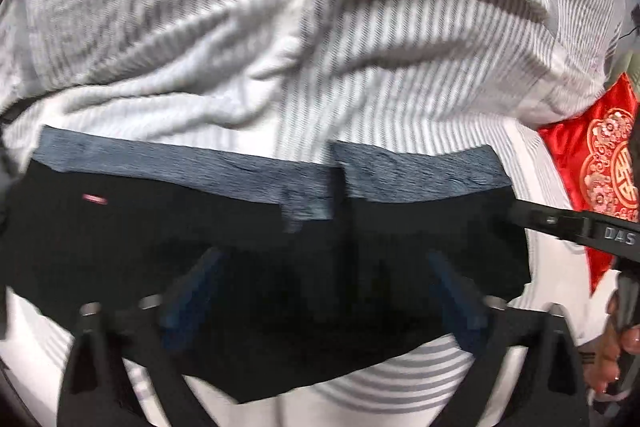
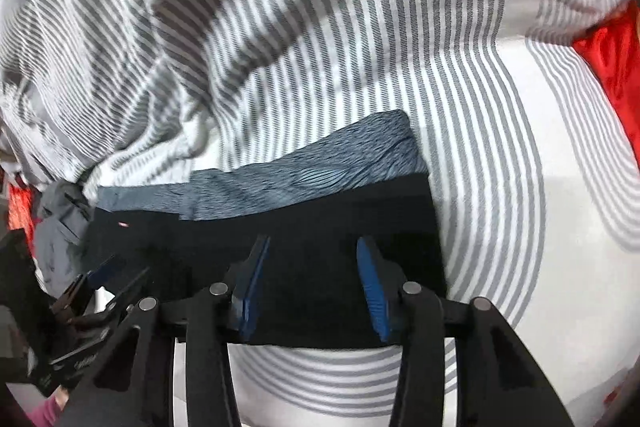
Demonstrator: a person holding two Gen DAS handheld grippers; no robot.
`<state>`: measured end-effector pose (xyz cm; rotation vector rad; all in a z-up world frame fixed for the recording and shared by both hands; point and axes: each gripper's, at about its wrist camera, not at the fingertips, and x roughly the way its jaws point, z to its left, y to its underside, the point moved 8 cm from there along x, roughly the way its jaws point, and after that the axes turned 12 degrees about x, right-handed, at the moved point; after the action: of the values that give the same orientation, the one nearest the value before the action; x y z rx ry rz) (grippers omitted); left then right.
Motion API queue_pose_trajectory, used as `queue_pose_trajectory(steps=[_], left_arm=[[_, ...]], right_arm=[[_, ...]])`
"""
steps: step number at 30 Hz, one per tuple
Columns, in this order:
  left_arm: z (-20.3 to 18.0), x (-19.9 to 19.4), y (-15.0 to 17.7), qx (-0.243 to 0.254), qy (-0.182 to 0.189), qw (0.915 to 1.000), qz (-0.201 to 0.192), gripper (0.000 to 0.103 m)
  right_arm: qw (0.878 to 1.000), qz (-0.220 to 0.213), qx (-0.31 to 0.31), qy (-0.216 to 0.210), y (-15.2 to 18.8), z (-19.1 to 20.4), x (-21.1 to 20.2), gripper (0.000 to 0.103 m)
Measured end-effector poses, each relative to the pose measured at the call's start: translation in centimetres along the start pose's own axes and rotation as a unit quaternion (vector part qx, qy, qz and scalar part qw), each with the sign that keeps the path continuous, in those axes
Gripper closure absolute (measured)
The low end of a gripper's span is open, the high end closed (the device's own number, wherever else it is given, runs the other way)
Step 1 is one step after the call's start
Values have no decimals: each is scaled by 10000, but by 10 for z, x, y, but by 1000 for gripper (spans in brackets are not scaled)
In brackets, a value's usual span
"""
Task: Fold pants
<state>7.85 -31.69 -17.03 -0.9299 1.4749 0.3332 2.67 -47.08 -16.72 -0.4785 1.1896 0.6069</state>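
The dark pants (image 1: 240, 247) lie folded flat on a striped bedsheet (image 1: 240, 27), with a grey-blue patterned band (image 1: 224, 167) along their far edge. My left gripper (image 1: 324, 267) is open, its blue pads hovering over the near part of the pants. The right gripper's arm (image 1: 580, 227) enters the left wrist view from the right. In the right wrist view the pants (image 2: 280, 227) lie ahead with the patterned band (image 2: 320, 171) behind. My right gripper (image 2: 312, 251) is open over the pants' right half. The left gripper (image 2: 104, 275) shows at lower left.
A rumpled grey-and-white striped duvet (image 2: 160, 27) is heaped behind the pants. A red embroidered cushion (image 1: 600, 167) lies to the right, also seen in the right wrist view (image 2: 612, 59). A grey garment (image 2: 60, 219) lies left of the pants.
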Motion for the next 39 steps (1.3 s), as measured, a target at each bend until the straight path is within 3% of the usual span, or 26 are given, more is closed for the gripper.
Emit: queue_pose_trajectory(steps=[1,5,7,8,13,16,18,21,23,28,31,33,34,36,37,39], left_arm=[[-4,7,0,0,19,9999,119,25],[-12,30,5,-175,158,9991,366,28],[-16,40,9,-170,226,9983,500,62],[-21,45,12,-151,327,9977,573,69],[-28,41,12,-17,98,9990,445,80],[-30,28,13,-67,56,9995,295,82],[-29,25,15,-94,30,9995,300,82],[-30,31,19,-178,-12,9994,305,82],[-29,34,20,-298,3,9992,275,82],[-26,31,26,-567,47,9982,185,82],[-25,31,29,-671,62,9976,149,82],[-26,30,33,-740,92,9971,162,82],[-27,30,35,-800,147,9965,185,82],[-27,29,37,-839,172,9962,181,82],[-26,27,37,-829,165,9963,149,82],[-25,24,35,-828,198,9963,96,82]], right_arm=[[9999,115,7,-53,1,0,7,56],[9986,505,-141,-29,7,-9,31,56],[9981,583,-137,-147,8,-12,35,56],[9979,609,-139,-186,9,-12,35,56],[9957,838,-84,-390,-1,-9,25,54],[9925,890,-512,-662,-13,19,10,31],[9875,928,-988,-799,-22,51,6,26],[9729,1153,-1825,-830,-29,106,15,26],[9565,1429,-2456,-662,-25,142,33,26],[8948,2181,-3896,61,12,192,92,27],[8541,2478,-4536,584,36,188,121,35],[8330,2678,-4753,923,48,177,135,58],[8233,2687,-4872,1122,51,172,142,62],[8256,2628,-4852,1183,49,170,143,80],[8341,2551,-4750,1162,43,171,140,81],[8540,2368,-4499,1103,27,173,136,94]])
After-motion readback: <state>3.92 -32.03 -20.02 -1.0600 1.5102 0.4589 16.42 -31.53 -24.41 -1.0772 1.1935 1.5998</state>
